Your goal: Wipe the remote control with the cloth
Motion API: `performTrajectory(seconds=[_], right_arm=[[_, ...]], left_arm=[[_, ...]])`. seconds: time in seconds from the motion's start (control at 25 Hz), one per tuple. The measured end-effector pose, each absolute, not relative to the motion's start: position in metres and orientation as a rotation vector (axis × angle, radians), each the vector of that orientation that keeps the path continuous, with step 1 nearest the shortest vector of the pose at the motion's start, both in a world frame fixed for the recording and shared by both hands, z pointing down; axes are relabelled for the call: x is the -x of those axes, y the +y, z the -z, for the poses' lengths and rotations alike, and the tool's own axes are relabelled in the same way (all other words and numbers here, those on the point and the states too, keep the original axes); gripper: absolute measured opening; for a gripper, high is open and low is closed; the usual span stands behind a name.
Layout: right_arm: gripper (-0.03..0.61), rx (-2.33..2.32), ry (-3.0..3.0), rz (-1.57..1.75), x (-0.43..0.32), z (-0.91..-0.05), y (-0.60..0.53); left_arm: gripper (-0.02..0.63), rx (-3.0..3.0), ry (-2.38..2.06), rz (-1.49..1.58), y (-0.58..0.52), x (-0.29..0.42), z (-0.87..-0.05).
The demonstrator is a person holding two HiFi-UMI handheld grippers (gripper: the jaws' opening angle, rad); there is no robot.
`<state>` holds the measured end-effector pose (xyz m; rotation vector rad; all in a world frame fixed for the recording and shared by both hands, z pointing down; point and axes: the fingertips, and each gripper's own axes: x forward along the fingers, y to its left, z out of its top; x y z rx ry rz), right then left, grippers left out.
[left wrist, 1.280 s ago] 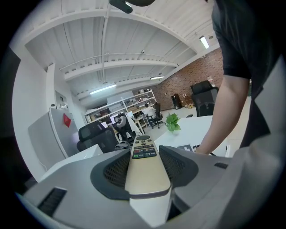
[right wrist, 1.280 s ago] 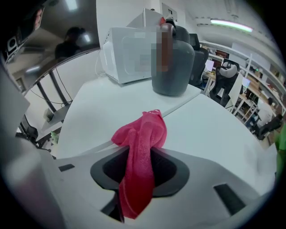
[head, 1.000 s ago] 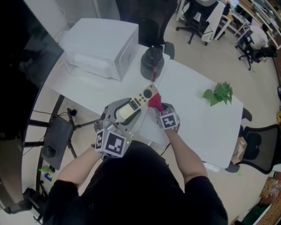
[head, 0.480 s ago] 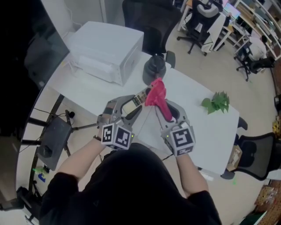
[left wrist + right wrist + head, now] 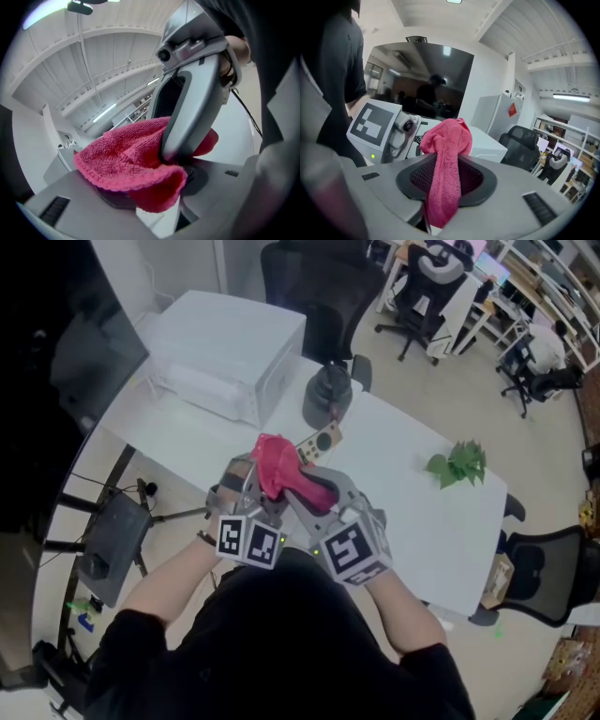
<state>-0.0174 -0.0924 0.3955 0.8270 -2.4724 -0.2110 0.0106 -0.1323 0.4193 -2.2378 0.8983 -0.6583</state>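
Wiping stage: left gripper (image 5: 255,482) fingers clamp remote control (image 5: 322,440); right gripper (image 5: 443,197) fingers pinch cloth (image 5: 277,465) — laid over it. Next, probably a lengthwise stroke.

Pink cloth (image 5: 279,468): looped, nubbly terry, soft and matt, with a raised stitched ridge along its hem. The remote control (image 5: 320,442) shows smooth cream plastic with a dark, slightly glossy round button. The left gripper (image 5: 154,192) and the right gripper (image 5: 445,180) have shells of smooth matt grey plastic (their inner pads are black, finely ribbed and rubbery-looking). The table (image 5: 412,484) has a smooth white top with a faint satin sheen.
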Motion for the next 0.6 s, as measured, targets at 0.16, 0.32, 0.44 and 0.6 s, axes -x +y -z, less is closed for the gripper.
performTrajectory(seconds=[0.16, 0.32, 0.44, 0.6], right_arm=[[0.123, -0.835, -2.487, 0.161, 0.010, -0.395, -0.099], [0.123, -0.897, -2.487, 0.089, -0.007, -0.393, -0.110], [0.123, -0.980, -2.475, 0.005, -0.026, -0.391, -0.121], [0.123, -1.079, -2.455, -0.052, -0.056, -0.392, -0.140]], left_arm=[[0.210, 2.203, 0.867, 0.640, -0.124, -0.010, -0.417], [0.210, 2.177, 0.846, 0.620, -0.118, -0.009, -0.412], [0.210, 2.168, 0.832, 0.609, -0.114, -0.007, -0.411], [0.210, 2.167, 0.819, 0.600, -0.111, -0.004, -0.412]])
